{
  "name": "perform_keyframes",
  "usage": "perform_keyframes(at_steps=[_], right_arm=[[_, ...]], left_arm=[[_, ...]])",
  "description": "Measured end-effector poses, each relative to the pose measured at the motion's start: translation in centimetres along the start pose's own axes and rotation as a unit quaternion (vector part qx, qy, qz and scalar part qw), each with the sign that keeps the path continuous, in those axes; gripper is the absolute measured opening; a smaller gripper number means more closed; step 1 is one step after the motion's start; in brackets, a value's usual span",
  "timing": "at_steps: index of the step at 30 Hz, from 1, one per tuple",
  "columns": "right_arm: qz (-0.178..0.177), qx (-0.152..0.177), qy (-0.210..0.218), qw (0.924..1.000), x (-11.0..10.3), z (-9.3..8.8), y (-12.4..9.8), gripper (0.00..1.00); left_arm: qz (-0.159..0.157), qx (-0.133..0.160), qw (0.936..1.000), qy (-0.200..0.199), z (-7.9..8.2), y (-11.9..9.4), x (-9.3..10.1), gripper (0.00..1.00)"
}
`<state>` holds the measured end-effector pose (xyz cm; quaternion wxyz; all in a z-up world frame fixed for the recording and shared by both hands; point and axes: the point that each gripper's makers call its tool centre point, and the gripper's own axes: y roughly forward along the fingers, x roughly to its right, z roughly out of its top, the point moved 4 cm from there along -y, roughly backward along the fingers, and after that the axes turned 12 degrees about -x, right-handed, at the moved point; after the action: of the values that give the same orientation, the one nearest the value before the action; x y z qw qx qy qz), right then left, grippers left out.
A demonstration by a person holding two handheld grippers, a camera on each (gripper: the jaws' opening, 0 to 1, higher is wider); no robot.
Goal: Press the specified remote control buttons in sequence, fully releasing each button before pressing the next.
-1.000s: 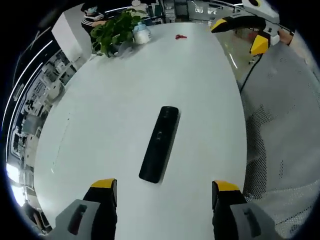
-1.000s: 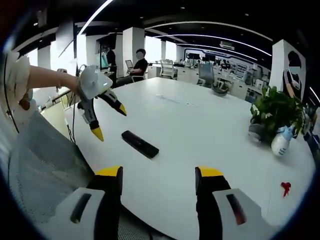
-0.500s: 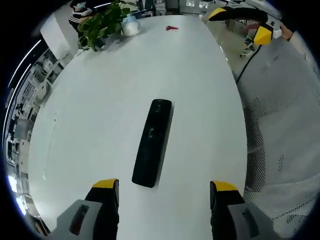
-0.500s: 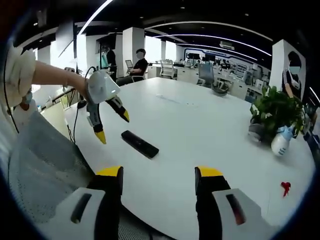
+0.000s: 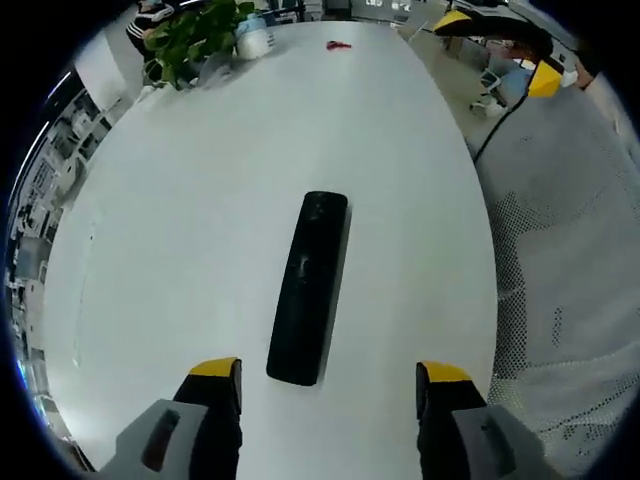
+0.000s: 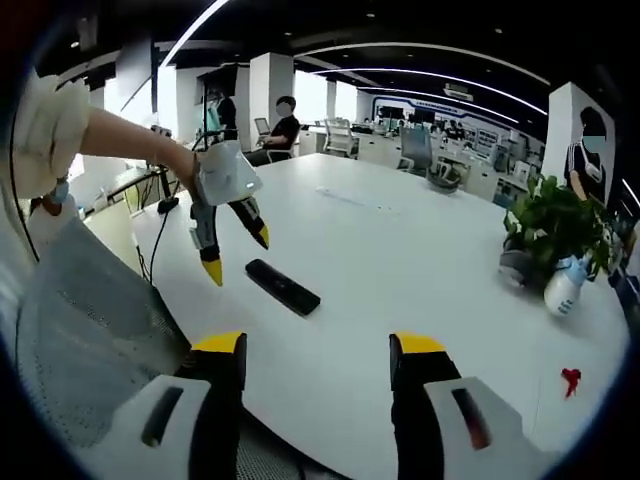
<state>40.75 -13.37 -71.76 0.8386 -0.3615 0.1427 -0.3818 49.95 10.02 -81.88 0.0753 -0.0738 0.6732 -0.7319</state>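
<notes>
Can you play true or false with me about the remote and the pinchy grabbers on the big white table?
1. The black remote lies flat on the white table. True.
2. The left gripper is squeezing the remote. False: it hangs above the table with its jaws open, not touching the remote.
3. A green plant stands on the table. True.
4. The right gripper has its jaws shut tight. False: its two yellow-tipped jaws stand apart with nothing between them.
5. A small red thing lies on the table. True.
6. The remote stands upright on its end. False: it lies flat.
</notes>
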Motion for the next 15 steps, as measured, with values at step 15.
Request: perform_keyframes(at_steps=[15], right_arm=[[-0.003,0.003,0.013,0.9999,0.3,0.0,-0.1,0.59]], left_arm=[[-0.017,-0.022,0.9995,0.013,0.4,1.0,-0.6,0.65]])
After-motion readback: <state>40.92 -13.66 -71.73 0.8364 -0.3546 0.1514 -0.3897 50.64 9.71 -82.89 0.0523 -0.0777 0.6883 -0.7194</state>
